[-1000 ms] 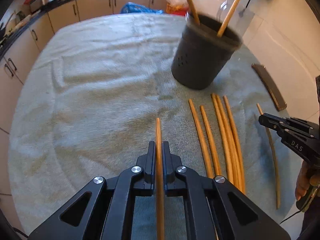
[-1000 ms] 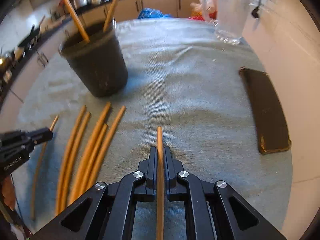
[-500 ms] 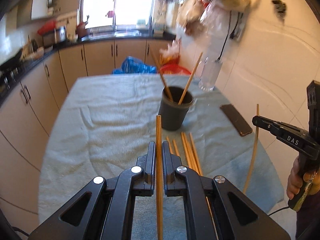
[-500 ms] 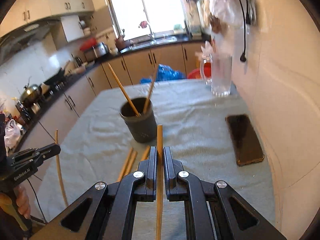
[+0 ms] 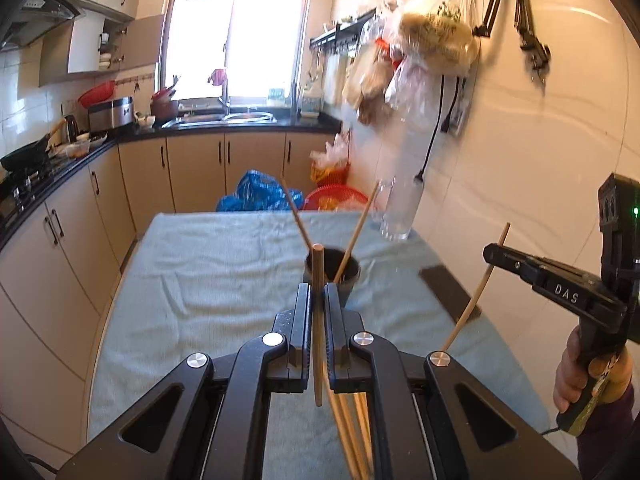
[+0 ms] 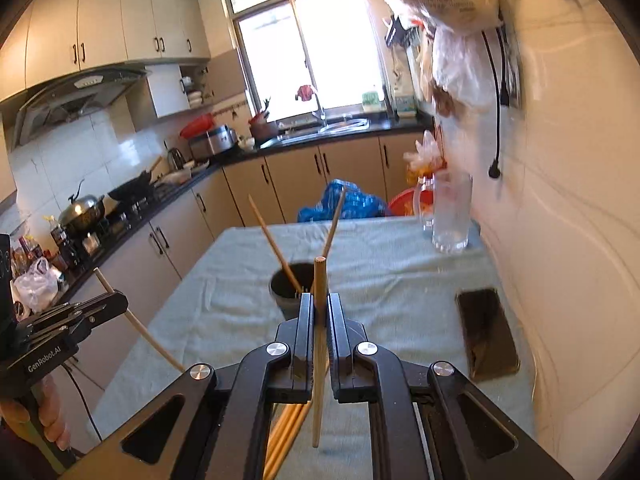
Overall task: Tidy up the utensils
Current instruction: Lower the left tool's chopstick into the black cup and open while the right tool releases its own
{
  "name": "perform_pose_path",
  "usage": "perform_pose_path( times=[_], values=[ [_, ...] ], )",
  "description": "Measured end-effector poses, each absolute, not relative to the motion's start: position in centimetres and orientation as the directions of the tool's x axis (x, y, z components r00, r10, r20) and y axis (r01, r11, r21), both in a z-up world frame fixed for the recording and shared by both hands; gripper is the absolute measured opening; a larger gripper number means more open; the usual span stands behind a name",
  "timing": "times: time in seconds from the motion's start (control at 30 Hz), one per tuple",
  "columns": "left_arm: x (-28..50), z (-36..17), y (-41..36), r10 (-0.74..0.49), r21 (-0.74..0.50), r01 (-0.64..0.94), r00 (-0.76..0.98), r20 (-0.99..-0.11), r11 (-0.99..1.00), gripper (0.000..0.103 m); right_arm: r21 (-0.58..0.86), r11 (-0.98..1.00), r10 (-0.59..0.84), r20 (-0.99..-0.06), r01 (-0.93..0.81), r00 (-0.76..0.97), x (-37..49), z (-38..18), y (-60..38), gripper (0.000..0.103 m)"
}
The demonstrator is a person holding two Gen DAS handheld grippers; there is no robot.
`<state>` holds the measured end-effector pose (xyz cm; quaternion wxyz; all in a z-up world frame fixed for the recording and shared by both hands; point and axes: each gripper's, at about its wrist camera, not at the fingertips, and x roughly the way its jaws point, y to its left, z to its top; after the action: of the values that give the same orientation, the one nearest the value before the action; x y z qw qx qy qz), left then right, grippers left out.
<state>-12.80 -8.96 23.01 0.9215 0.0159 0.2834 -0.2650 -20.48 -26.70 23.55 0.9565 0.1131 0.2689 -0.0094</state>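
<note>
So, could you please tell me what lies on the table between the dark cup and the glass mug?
Only bare cloth separates cup and mug, in the right wrist view.

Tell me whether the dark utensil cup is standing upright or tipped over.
Upright. The dark cup stands on its base on the towel-covered table, mouth facing up, with two chopsticks leaning out of it in opposite directions.

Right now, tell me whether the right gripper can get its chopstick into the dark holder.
Probably yes. The right gripper, shut on its chopstick, is above the table with the dark holder ahead, mouth open; only two leaning chopsticks occupy it.
</note>
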Motion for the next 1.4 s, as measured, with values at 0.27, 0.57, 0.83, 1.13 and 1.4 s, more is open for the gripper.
perform_pose_path(
  times=[0.27, 0.57, 0.83, 1.13, 1.4],
  values=[
    [-8.4, 27.4, -11.7, -0.496, -0.113, 0.508, 0.73, -0.47, 0.854, 0.005, 0.24, 0.969, 0.046, -0.436, 0.066, 0.899, -17.1, 27.5, -28.1, 0.007],
    [-2.2, 30.4, -14.1, -0.506, -0.167, 0.487, 0.736, -0.45, 0.857, 0.005, 0.334, 0.94, 0.049, -0.325, 0.066, 0.945, -12.5, 30.7, -29.4, 0.007],
    [3.1, 26.8, -16.7, -0.479, -0.181, 0.456, 0.713, -0.511, 0.871, 0.005, 0.318, 0.938, -0.011, -0.375, 0.14, 0.927, -7.7, 27.2, -29.6, 0.007],
    [4.4, 22.0, -17.2, -0.448, -0.169, 0.44, 0.668, -0.594, 0.882, 0.005, 0.337, 0.926, 0.029, -0.51, 0.169, 0.86, -4.3, 21.8, -30.6, 0.008],
    [3.2, 22.9, -15.3, -0.443, -0.184, 0.418, 0.695, -0.566, 0.89, 0.03, 0.348, 0.919, 0.019, -0.512, 0.187, 0.859, -4.6, 21.7, -31.2, 0.049]
  ],
)
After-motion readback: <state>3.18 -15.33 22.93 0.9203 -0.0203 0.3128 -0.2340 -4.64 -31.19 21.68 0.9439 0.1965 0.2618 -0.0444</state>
